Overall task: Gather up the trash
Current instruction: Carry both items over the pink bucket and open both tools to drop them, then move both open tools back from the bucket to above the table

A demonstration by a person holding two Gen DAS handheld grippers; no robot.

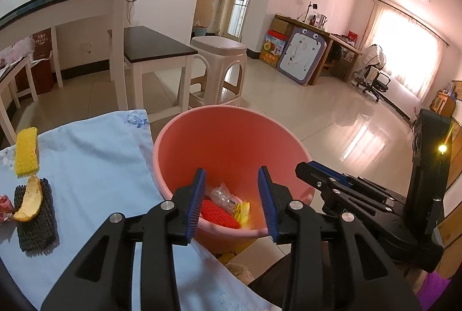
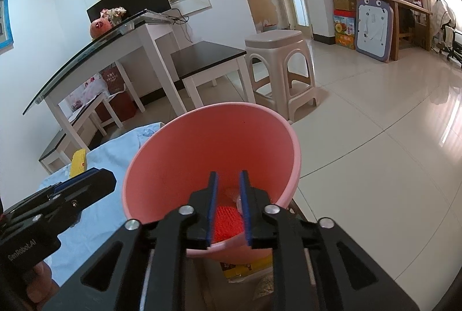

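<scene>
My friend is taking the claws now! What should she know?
Left claw: open, empty, over the pink bin.
Right claw: slightly open, empty, also over the bin.
Done: red foam net, clear wrapper and yellow scrap lie in the bin.
Left on the blue cloth: yellow foam net, peel resting on the black foam net, and a red wrapper at the picture's edge.

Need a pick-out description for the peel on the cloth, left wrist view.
Start at the pink bin, then go left onto the light blue cloth. Near its left edge lies a black foam net sleeve, with the peel resting across its top end. It is the only curved, smooth, yellow-orange strip; the yellow foam net beyond it is flat and ribbed.
</scene>
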